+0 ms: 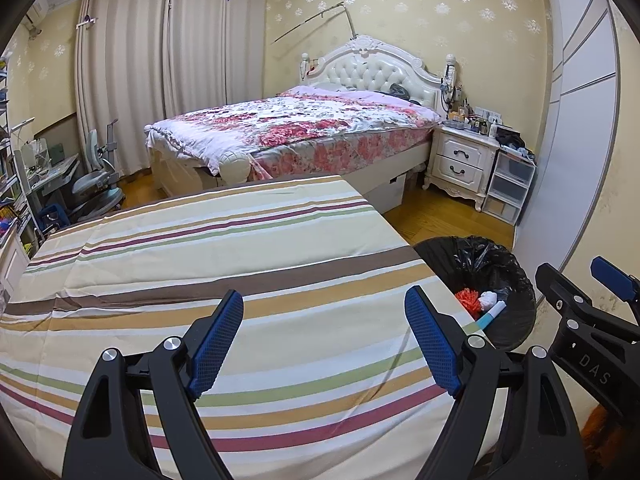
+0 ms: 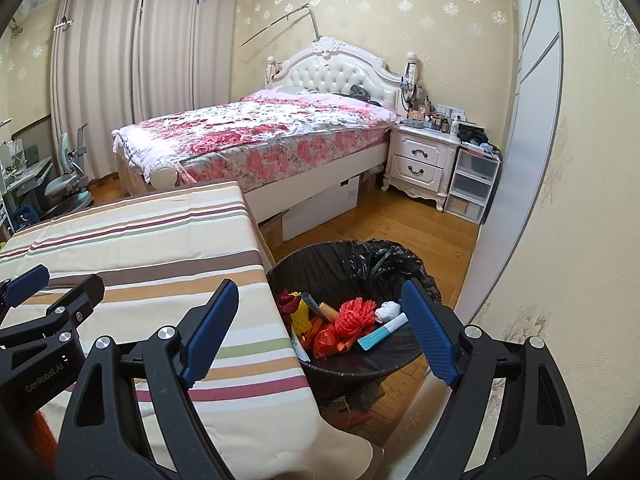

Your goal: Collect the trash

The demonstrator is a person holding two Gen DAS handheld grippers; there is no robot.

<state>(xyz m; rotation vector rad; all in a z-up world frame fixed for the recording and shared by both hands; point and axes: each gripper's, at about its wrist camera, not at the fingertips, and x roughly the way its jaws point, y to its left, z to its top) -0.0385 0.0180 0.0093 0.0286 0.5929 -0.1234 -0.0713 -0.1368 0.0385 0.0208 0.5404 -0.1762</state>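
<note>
Both grippers hang with fingers spread and nothing between them: my left gripper (image 1: 324,300) over the striped tablecloth (image 1: 200,256), my right gripper (image 2: 320,292) low in the frame above the black-lined trash bin (image 2: 344,264) beside the table. Inside the bin lie an orange cord bundle (image 2: 354,316), a white wad (image 2: 388,310), and a teal-and-white tube (image 2: 382,332), its long axis running lower left to upper right.

A cream tablecloth (image 1: 208,264) striped brown, maroon, green and tan, a black-lined bin (image 2: 360,264) holding orange-red cord (image 2: 354,316), and a pink floral bedspread (image 2: 256,128).
</note>
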